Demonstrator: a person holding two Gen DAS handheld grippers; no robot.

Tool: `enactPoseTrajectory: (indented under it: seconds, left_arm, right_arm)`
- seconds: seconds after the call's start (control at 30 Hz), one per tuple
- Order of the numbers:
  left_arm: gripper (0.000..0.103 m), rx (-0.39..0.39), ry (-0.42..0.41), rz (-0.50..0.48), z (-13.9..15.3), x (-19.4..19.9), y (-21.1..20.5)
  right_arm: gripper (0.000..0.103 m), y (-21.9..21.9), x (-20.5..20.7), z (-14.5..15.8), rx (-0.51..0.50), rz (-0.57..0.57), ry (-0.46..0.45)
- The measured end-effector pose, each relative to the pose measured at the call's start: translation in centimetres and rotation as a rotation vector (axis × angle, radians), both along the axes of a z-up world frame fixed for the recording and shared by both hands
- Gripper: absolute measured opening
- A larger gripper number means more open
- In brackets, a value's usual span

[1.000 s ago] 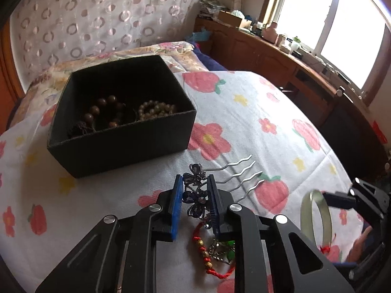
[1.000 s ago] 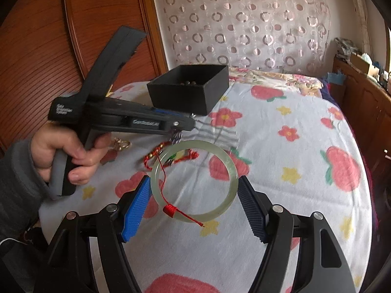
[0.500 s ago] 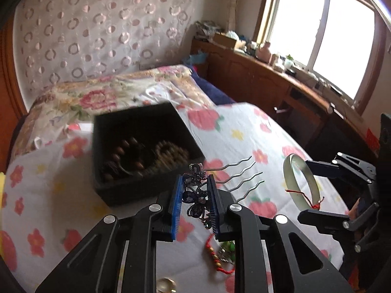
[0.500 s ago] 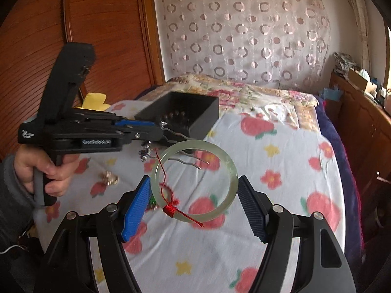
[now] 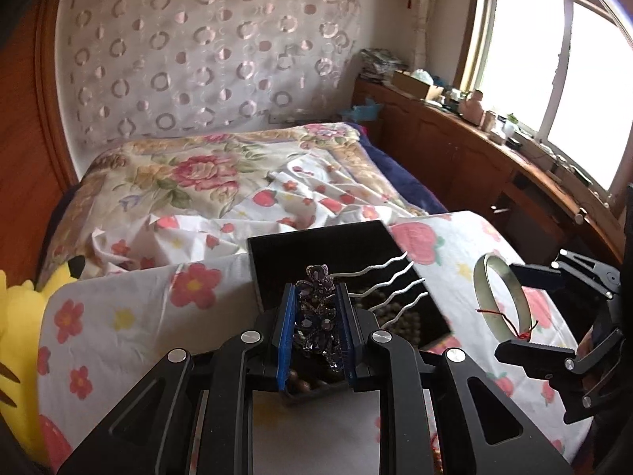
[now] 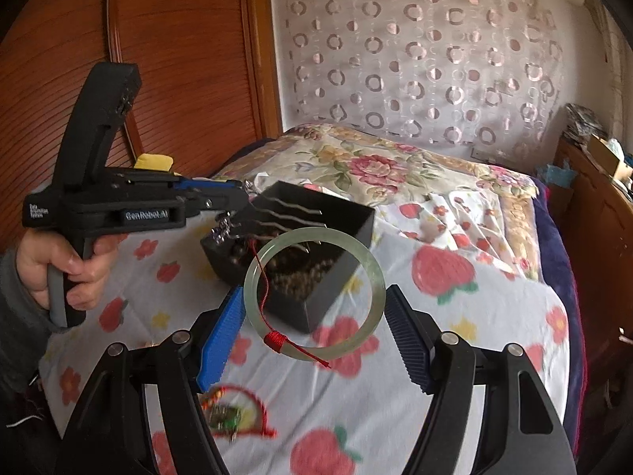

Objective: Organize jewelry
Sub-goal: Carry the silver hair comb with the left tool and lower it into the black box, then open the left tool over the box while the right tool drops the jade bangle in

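At the bottom of the right wrist view a blurry red string bracelet [image 6: 237, 415] lies on the flowered bedsheet [image 6: 455, 356], partly hidden by a finger. The right gripper [image 6: 314, 324] is spread wide around one green jade bangle [image 6: 314, 295], its pads pressing both sides. The left gripper [image 5: 315, 326], low in its frame, is nearly closed on one purple hair comb [image 5: 316, 316] with four wavy prongs. Behind it sits one black box [image 6: 340, 277] holding beads, too blurry to count.
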State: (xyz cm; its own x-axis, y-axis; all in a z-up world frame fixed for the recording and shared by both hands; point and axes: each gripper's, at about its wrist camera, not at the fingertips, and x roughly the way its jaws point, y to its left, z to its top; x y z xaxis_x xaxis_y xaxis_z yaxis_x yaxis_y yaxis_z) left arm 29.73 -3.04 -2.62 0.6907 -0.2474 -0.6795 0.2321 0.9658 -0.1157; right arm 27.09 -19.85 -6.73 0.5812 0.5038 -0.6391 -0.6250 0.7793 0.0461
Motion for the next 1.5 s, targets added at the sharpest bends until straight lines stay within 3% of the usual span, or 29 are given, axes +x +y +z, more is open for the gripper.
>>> enactPoseTrajectory:
  seconds: [0.37,0.47,0.63,0.87,1.0,1.4,1.5]
  left_arm:
    - [0.020,-0.011,0.015,0.020,-0.6,1.4,1.5]
    - [0.030,-0.013,-0.003,0.041,-0.2,1.2,2.3]
    - [0.038,0.001,-0.020,0.071,0.0,0.0,3.5]
    - [0.072,0.000,-0.037,0.111,-0.1,-2.8,5.3]
    - [0.080,-0.002,-0.033,0.125,-0.7,-4.9,6.3]
    - [0.084,-0.008,-0.021,0.113,-2.0,-9.8,6.0]
    - [0.084,-0.013,-0.002,0.092,-2.7,-11.0,5.3]
  right_arm:
    - [0.074,3.3,3.4,-0.7,-0.028,0.047,0.025]
    - [0.074,4.0,3.9,-0.9,-0.034,0.058,0.027]
    - [0.074,5.2,4.3,-1.6,-0.050,0.074,0.031]
    - [0.075,6.7,4.7,-2.3,-0.086,0.075,0.018]
    - [0.075,6.4,4.1,-2.2,-0.072,0.061,0.027]
    - [0.074,3.6,1.3,-1.5,-0.039,0.013,0.021]
    - [0.058,2.5,-0.5,-2.1,-0.036,0.020,0.050]
